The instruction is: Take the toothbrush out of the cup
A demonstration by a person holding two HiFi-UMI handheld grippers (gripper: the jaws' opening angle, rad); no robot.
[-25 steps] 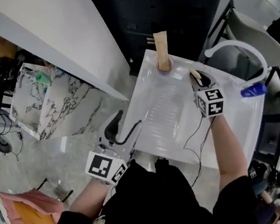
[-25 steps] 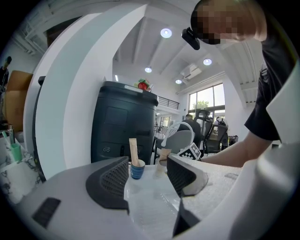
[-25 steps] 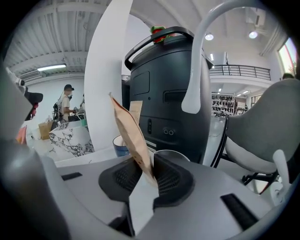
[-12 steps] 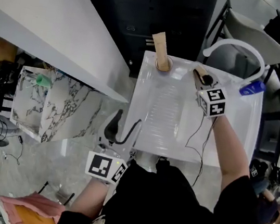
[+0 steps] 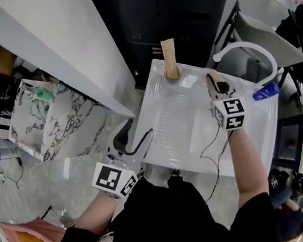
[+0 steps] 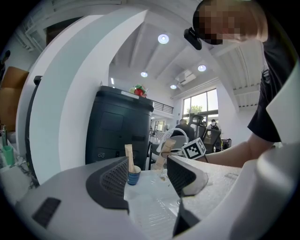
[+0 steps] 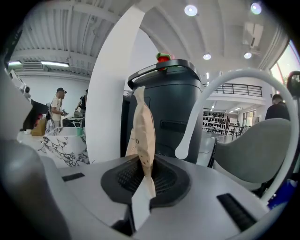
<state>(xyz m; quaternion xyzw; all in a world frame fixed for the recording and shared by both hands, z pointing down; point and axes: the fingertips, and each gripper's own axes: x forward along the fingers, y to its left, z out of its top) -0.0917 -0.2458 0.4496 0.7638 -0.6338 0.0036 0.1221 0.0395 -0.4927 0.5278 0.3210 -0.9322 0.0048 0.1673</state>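
Right gripper view: toothbrush (image 7: 143, 136) pinched in just-closed right tool (image 7: 145, 174). Might slip from edge-on grip, or knock cup (image 5: 174, 72) at 9 o'clock. Left tool (image 6: 150, 176) wide.

Open indoor workspace: white table (image 5: 253, 145), chair (image 7: 255, 145), ceiling spotlights (image 6: 163, 39)
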